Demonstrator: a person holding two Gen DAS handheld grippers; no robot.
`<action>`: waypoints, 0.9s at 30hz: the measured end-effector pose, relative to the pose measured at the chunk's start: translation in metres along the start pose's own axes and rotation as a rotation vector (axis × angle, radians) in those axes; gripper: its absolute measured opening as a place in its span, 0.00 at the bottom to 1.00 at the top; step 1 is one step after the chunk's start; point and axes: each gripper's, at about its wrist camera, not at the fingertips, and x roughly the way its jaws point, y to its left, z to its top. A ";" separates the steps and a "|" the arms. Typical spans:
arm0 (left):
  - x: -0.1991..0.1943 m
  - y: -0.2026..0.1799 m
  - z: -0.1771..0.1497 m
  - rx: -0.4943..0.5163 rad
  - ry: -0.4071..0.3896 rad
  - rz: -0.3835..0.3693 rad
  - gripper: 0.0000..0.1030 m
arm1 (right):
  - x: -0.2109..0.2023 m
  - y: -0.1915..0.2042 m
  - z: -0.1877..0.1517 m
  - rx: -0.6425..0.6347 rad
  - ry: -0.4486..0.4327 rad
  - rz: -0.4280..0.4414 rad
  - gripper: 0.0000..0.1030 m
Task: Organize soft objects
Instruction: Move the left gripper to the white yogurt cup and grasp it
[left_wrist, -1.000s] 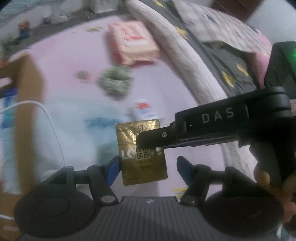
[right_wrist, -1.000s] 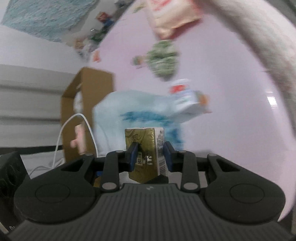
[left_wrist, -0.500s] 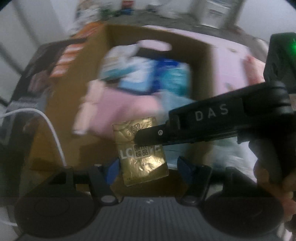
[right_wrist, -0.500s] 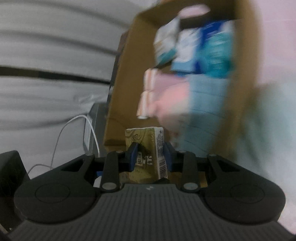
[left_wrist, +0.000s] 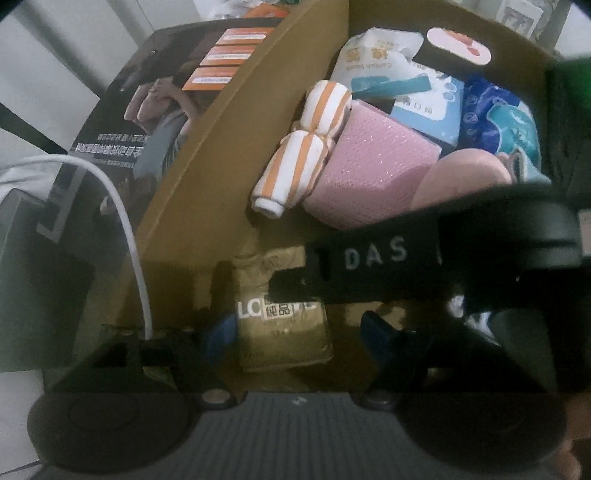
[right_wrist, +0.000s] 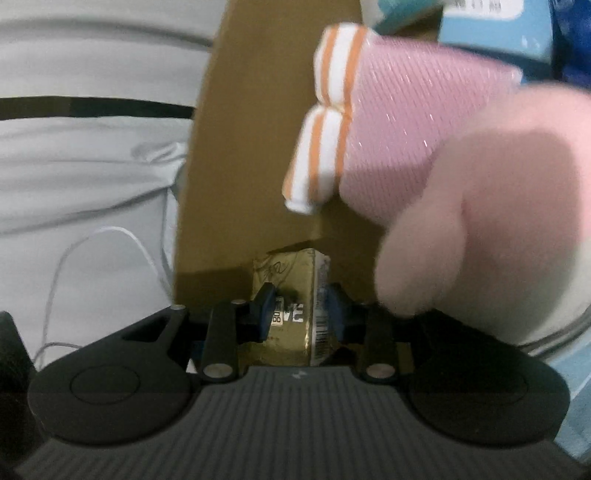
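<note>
Left wrist view. The cardboard box (left_wrist: 258, 122) fills most of the frame, seen from above. The gold packet (left_wrist: 284, 325) sits low inside the box's near corner, against its near wall. The left gripper (left_wrist: 295, 332) straddles the packet with its blue pads (left_wrist: 221, 334) apart — the jaws have just been opening, and a clear gap shows on the right side of the packet; whether the left pad touches it I cannot tell. The right gripper's black finger (left_wrist: 373, 273), lettered DAS, crosses in from the right and pinches the packet's upper part.

Deeper in the box from the packet: an orange-and-white striped roll (left_wrist: 306, 147), a pink sponge-like block (left_wrist: 373, 170) just beside it, a pink plush lump (left_wrist: 465, 177), then white and blue tissue packs (left_wrist: 417, 88) and a blue-green wrapper (left_wrist: 502, 118) near the far wall. Outside the box's left wall lies a dark printed carton (left_wrist: 147, 103), with a white cable (left_wrist: 125, 221) curving over it.

Right wrist view. The right gripper (right_wrist: 301, 314) is clamped on the gold packet (right_wrist: 291, 295) — both blue pads press its sides. The packet is at the foot of the box wall (right_wrist: 258, 147). Above it, the striped roll (right_wrist: 325, 147) and pink block (right_wrist: 406, 122); the pink plush (right_wrist: 498, 206) looms blurred to the right. Left of the box, pale grey fabric (right_wrist: 92, 166) and thin white cable (right_wrist: 110, 240).
</note>
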 end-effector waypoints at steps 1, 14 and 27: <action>-0.003 0.000 -0.001 0.005 -0.009 0.001 0.75 | 0.000 -0.002 -0.002 0.008 -0.003 -0.001 0.30; -0.042 -0.028 0.004 0.054 -0.127 -0.002 0.76 | -0.053 -0.032 -0.020 0.141 -0.113 0.143 0.39; -0.100 -0.186 -0.013 0.270 -0.259 -0.278 0.75 | -0.296 -0.127 -0.121 0.325 -0.606 0.193 0.54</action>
